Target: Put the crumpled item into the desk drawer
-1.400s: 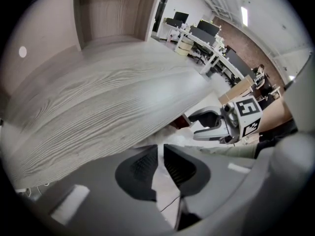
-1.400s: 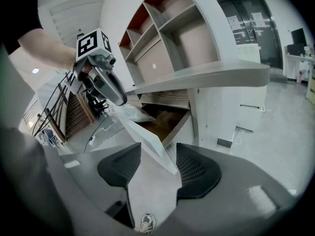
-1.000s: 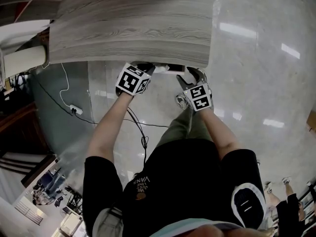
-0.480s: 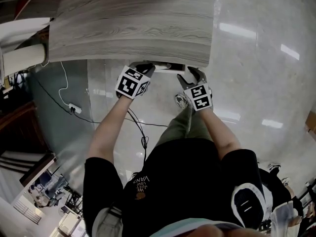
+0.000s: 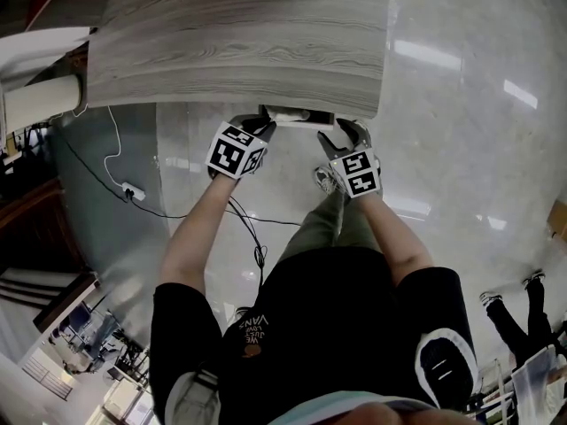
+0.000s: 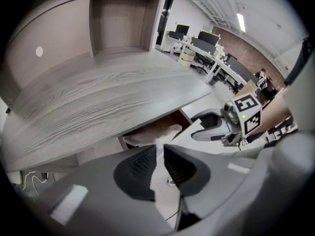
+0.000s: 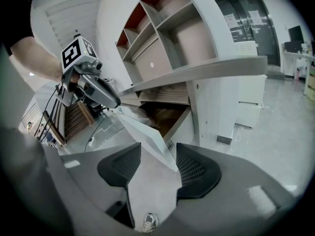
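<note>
Two gripper views show what the head view hides: the crumpled item (image 6: 150, 134), pale and creased, lies inside the drawer (image 7: 165, 113), just under the table (image 5: 239, 51) front edge. The head view shows only the white drawer front (image 5: 299, 115) projecting slightly from that edge, with open floor (image 5: 461, 166) on my side of it.

My left gripper (image 6: 158, 150) is at the left end of the drawer front. Its fingers are almost together, with white showing through the narrow slit between them. I cannot tell whether they pinch anything.

My right gripper (image 7: 158, 151) is at the right end of the drawer front. Its fingers stand well apart, with the front's corner between them, and grip nothing.
</note>
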Demonstrator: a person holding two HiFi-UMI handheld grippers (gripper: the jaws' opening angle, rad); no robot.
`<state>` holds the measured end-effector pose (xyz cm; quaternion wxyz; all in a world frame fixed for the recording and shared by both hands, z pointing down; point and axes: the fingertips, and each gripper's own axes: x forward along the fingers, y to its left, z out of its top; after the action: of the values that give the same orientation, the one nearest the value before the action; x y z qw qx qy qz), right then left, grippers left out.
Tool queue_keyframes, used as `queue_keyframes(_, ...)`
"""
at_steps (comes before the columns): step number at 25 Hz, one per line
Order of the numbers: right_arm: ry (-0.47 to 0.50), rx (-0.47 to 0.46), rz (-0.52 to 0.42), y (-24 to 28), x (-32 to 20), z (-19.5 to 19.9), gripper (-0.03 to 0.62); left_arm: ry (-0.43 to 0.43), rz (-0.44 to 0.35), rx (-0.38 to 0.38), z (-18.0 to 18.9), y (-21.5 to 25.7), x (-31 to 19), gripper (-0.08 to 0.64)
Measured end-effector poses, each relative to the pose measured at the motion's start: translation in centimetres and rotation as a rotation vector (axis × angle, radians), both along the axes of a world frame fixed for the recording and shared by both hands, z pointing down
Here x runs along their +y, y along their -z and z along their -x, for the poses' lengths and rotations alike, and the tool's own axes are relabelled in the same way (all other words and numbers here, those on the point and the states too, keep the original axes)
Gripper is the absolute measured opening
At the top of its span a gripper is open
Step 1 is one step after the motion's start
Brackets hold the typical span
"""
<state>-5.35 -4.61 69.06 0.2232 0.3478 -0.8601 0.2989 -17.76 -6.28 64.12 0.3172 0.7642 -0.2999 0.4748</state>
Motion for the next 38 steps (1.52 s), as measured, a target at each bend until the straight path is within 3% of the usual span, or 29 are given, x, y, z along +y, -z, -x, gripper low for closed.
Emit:
queue_keyframes(9,-0.006,0.012,0.006,-0.7,0.2,-0.6,0.199,0.04,0.005,0.001,-0.7,-1.9,-0.3,0.08)
queue_keyframes(23,-0.002,0.016,-0.011,0.6,0.6,-1.4,0.199,0.075,-0.009,0.046,-1.2,-1.3,0.7,0.08)
queue_keyframes(38,-0.063,-0.051,-0.103,8.2,1.2,-1.9,0.196,0.205,-0.221,0.118,-0.3,3.9,1.2,0.08)
